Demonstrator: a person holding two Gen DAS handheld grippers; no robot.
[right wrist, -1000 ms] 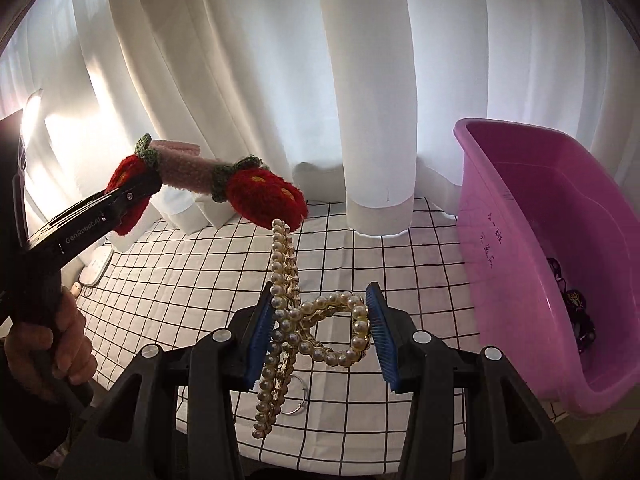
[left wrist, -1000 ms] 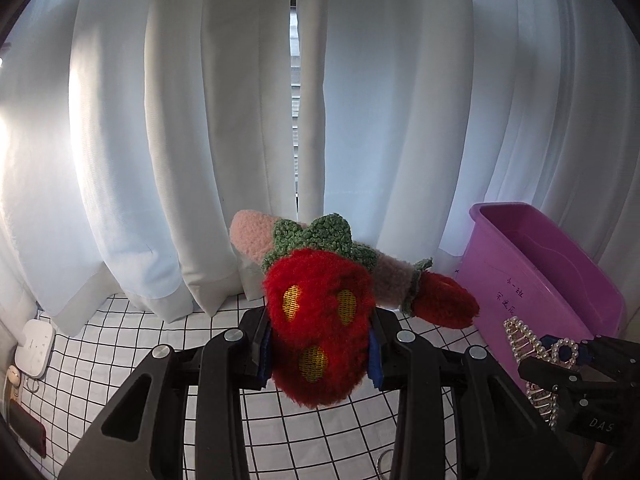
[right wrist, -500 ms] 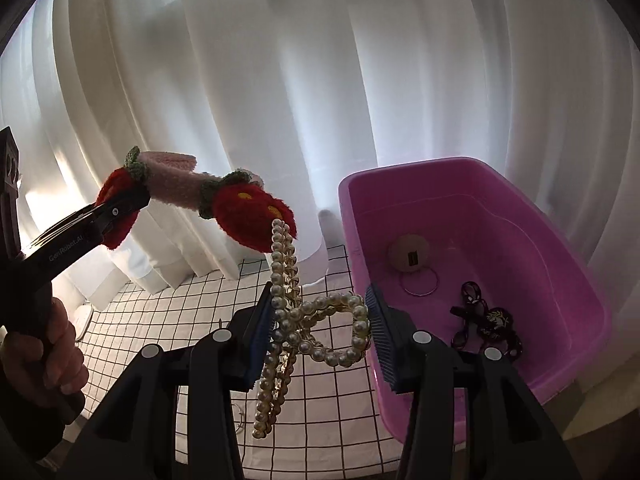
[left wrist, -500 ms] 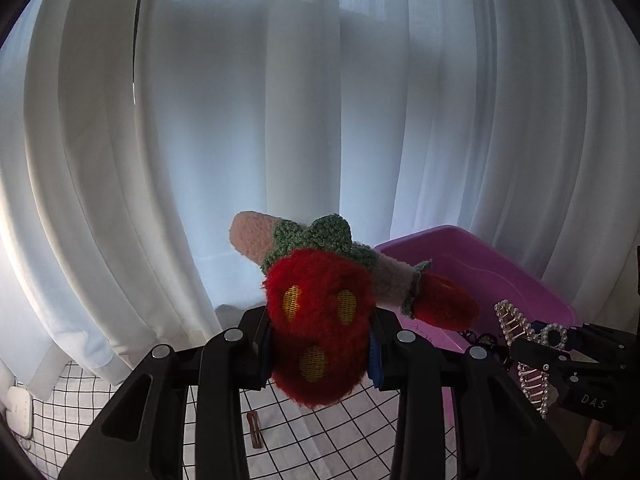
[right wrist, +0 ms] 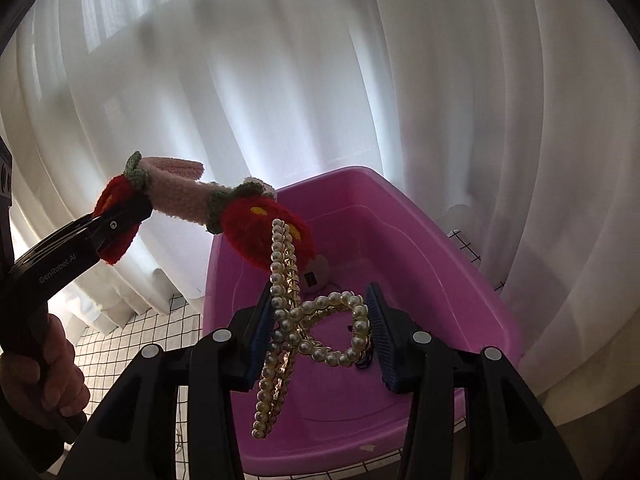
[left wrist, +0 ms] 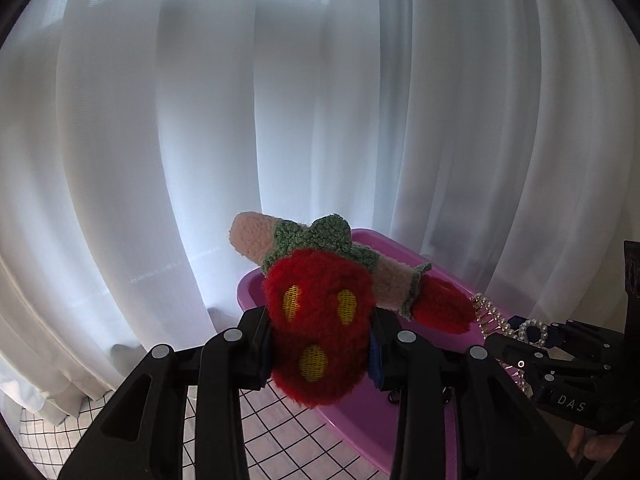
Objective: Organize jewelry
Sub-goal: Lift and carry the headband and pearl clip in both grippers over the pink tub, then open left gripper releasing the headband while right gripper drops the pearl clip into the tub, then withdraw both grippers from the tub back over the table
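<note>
Left tool [left wrist: 320, 344] grips the fuzzy red strawberry hairband [left wrist: 320, 320], right tool [right wrist: 320, 332] the pearl-beaded claw clip [right wrist: 296, 320]; centre both over the pink plastic tub [right wrist: 440, 248] before letting go.

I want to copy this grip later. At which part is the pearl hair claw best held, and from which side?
Grip the pearl hair claw across its rounded loop handles, pads on the two outer sides, as the right gripper does; the toothed jaws then hang free above the pink bin.
</note>
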